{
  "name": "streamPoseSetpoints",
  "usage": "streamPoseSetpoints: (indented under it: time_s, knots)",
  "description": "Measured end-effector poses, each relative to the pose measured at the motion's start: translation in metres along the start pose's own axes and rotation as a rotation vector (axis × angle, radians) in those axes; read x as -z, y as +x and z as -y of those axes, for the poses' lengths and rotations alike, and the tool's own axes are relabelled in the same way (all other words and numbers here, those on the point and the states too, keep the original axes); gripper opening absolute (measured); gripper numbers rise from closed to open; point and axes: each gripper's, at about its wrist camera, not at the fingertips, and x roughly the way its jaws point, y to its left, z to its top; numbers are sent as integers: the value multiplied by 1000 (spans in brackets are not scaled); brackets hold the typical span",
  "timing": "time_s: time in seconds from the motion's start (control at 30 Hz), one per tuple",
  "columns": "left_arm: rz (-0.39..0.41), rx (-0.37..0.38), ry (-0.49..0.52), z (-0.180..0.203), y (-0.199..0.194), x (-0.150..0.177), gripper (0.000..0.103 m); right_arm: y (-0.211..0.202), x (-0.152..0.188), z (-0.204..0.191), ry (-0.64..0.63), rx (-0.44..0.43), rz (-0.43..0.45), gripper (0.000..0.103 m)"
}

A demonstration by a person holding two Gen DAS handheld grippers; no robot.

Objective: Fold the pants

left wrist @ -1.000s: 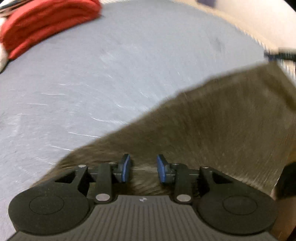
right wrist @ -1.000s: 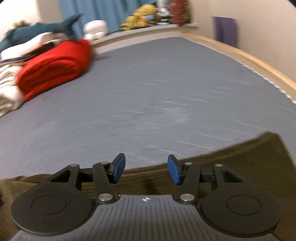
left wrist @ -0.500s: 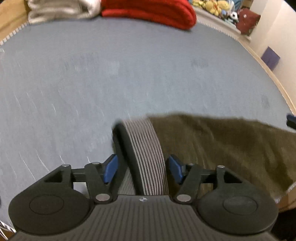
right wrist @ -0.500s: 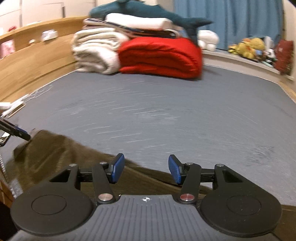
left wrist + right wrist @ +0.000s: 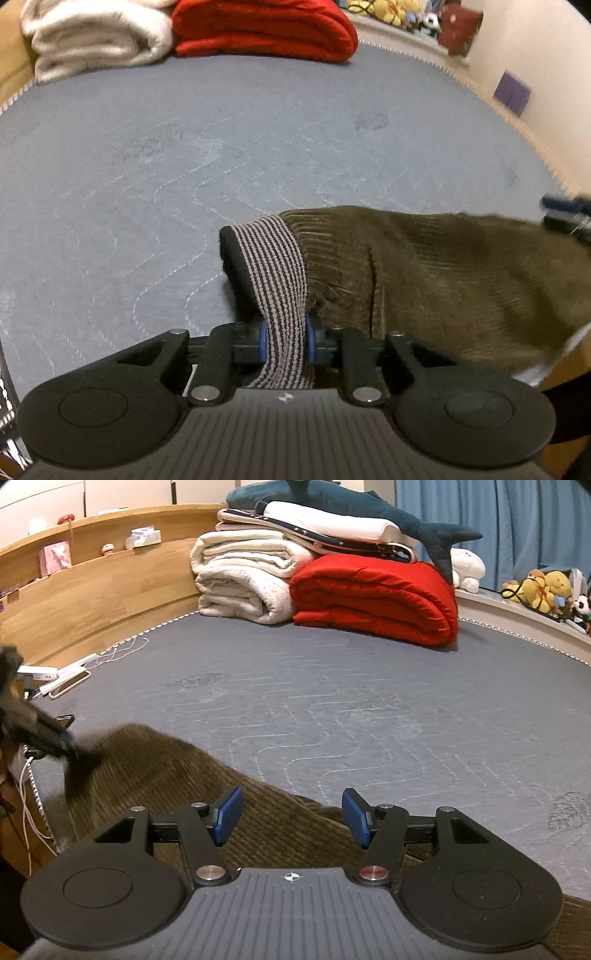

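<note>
Olive-brown corduroy pants [image 5: 443,273] lie at the near edge of a grey quilted mattress [image 5: 184,155]. Their striped grey elastic waistband [image 5: 277,266] runs between the blue pads of my left gripper [image 5: 284,341], which is shut on it. In the right wrist view the pants [image 5: 207,786] spread under my right gripper [image 5: 291,818], which is open and empty just above the cloth. The left gripper also shows there [image 5: 44,734], blurred, at the pants' far left end. The right gripper's tip shows at the right edge of the left wrist view [image 5: 565,214].
A folded red blanket [image 5: 376,594] and white blankets [image 5: 243,579] are stacked at the far end, with a plush shark [image 5: 351,502] on top. A wooden headboard [image 5: 92,587] runs along the left. A phone and cables [image 5: 66,681] lie at the left mattress edge.
My left gripper has shut on the striped waistband that lay between its open fingers. The right gripper has stayed open over the pants, and both views have steadied.
</note>
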Motion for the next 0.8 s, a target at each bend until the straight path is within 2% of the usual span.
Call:
streamPoseSetpoints:
  time_s: [0.03,0.07,0.1,0.13,0.2,0.3,0.43,0.5,0.53,0.57,0.6,0.63,0.7,0.8]
  knots:
    - [-19,3,-7,-7,0,3,30,1,1,-2,-6,-4,-3,62]
    - [-43,-36,7,-9,2,5,41,2,2,-3,-12,-9,-10,62]
    - [-60,-92,23,-8,5,6,46,5,4,-4,-17,-15,-19,62]
    - [-56,-147,29,-10,5,5,57,8,7,-6,-26,-21,-35,62]
    - [29,-164,2,-9,-6,-2,57,14,12,-10,-45,-30,-67,62]
    - [140,-108,7,6,-14,-14,57,20,21,-18,-86,-55,-107,62]
    - [203,-57,144,49,4,-25,53,22,28,-32,-148,-77,-125,63]
    - [190,-76,242,66,27,-27,46,23,30,-36,-173,-82,-132,63]
    - [150,-113,271,65,45,-25,45,22,30,-37,-182,-84,-135,63]
    - [46,-207,269,57,69,-24,43,21,31,-37,-189,-83,-134,63]
    - [-51,-292,246,44,91,-20,47,20,31,-37,-191,-79,-134,63]
    - [-65,-300,227,39,96,-16,57,18,32,-36,-189,-71,-131,63]
    - [-54,-301,196,39,89,-23,57,14,30,-30,-174,-57,-123,64]
    - [20,-343,221,55,70,-21,57,10,29,-18,-143,-9,-110,66]
